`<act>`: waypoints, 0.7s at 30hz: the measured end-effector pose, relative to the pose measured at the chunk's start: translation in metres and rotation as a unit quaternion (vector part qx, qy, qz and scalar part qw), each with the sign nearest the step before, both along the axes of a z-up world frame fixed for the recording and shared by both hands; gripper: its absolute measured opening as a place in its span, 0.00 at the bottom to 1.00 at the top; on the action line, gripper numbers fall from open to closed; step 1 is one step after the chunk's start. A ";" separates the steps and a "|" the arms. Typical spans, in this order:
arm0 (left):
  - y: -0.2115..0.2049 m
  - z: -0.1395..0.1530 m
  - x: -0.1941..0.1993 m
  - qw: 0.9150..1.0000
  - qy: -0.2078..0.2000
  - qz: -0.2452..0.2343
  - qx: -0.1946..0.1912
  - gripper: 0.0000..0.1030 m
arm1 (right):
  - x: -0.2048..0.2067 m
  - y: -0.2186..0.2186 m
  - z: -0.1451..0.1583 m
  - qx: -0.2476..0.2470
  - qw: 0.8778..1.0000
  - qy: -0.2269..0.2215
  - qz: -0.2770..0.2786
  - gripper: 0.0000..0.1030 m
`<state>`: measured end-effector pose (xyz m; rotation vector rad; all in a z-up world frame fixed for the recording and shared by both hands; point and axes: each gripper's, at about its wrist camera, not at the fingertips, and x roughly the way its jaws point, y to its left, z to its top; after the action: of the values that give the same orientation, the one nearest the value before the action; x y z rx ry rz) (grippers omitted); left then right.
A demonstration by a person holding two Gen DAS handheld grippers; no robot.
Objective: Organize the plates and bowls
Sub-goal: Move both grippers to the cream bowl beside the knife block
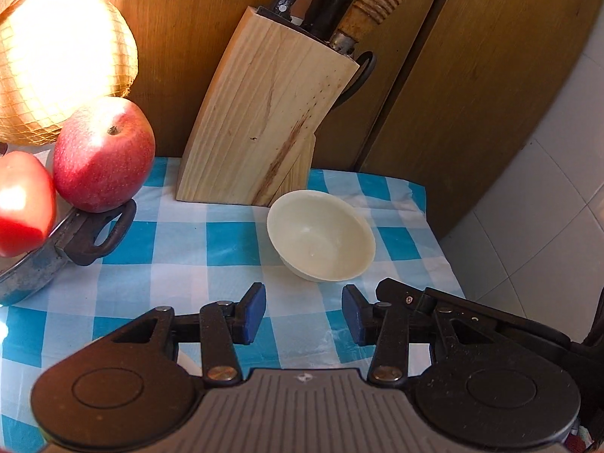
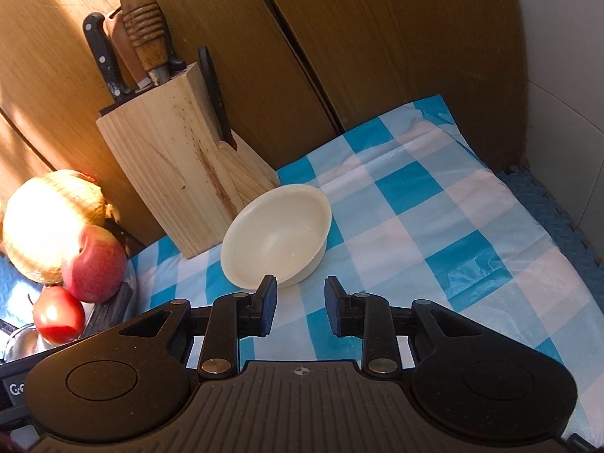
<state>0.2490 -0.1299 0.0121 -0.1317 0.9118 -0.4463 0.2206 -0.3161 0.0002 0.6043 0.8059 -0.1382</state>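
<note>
One cream bowl (image 2: 276, 234) stands upright and empty on the checked cloth (image 2: 434, 249), just beside the foot of the knife block (image 2: 181, 173) — whether rim and block touch cannot be told. No plate or second bowl shows in either view, so where the bowl belongs is not evident.

The right gripper (image 2: 301, 311) hangs low at the bowl's near rim, jaws parted to a moderate gap and holding nothing. Its left pad overlaps the rim in the picture; contact cannot be confirmed. The placing suggests an approach to pinch the near wall, one finger inside and one outside.

The left gripper (image 1: 304, 311) sits short of the bowl (image 1: 321, 236), clear of it, jaws wide and empty — judged to be standing by, or lined up for the same rim.

To the left, a pan (image 1: 41, 264) with a dark handle carries an apple (image 1: 104, 154), a tomato (image 1: 22, 204) and a netted melon (image 1: 56, 64); these lie well apart from the bowl and need not be disturbed.

Risk, as judged: the block crowds the bowl's far side, so a push forward could jam the bowl against it. A lift from the near rim looks safer.
</note>
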 end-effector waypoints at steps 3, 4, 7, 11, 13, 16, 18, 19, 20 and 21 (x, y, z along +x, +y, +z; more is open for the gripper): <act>-0.006 -0.006 0.014 1.000 0.003 0.008 -0.007 0.37 | 0.010 -0.010 -0.006 0.005 1.000 -0.003 -0.015 0.35; -0.008 -0.008 0.018 1.000 0.005 0.008 -0.007 0.37 | 0.014 -0.013 -0.008 0.007 1.000 -0.002 -0.017 0.35; -0.015 -0.015 0.032 1.000 0.010 0.009 -0.006 0.37 | 0.024 -0.019 -0.016 0.019 1.000 0.001 -0.020 0.35; -0.022 -0.027 0.049 1.000 0.017 0.014 -0.014 0.37 | 0.038 -0.023 -0.024 0.018 1.000 0.002 -0.022 0.36; -0.024 -0.035 0.057 0.999 0.023 0.016 -0.016 0.37 | 0.044 -0.025 -0.026 0.019 1.000 0.002 -0.023 0.36; -0.026 -0.048 0.068 0.999 0.032 0.019 -0.014 0.37 | 0.054 -0.028 -0.031 0.016 1.000 0.005 -0.021 0.36; -0.027 -0.054 0.073 0.999 0.037 0.022 -0.014 0.37 | 0.060 -0.030 -0.035 0.015 1.000 0.007 -0.022 0.36; -0.027 -0.056 0.076 0.999 0.038 0.022 -0.014 0.37 | 0.062 -0.031 -0.036 0.016 1.000 0.006 -0.024 0.36; -0.029 -0.058 0.078 0.999 0.038 0.020 -0.014 0.37 | 0.064 -0.032 -0.038 0.019 1.000 0.006 -0.025 0.36; -0.030 -0.060 0.080 0.999 0.037 0.018 -0.011 0.37 | 0.066 -0.032 -0.039 0.021 0.999 0.006 -0.023 0.36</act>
<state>0.3289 -0.1604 -0.0484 -0.1861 0.9757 -0.4208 0.2865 -0.3485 -0.0391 0.6638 0.8080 -0.1679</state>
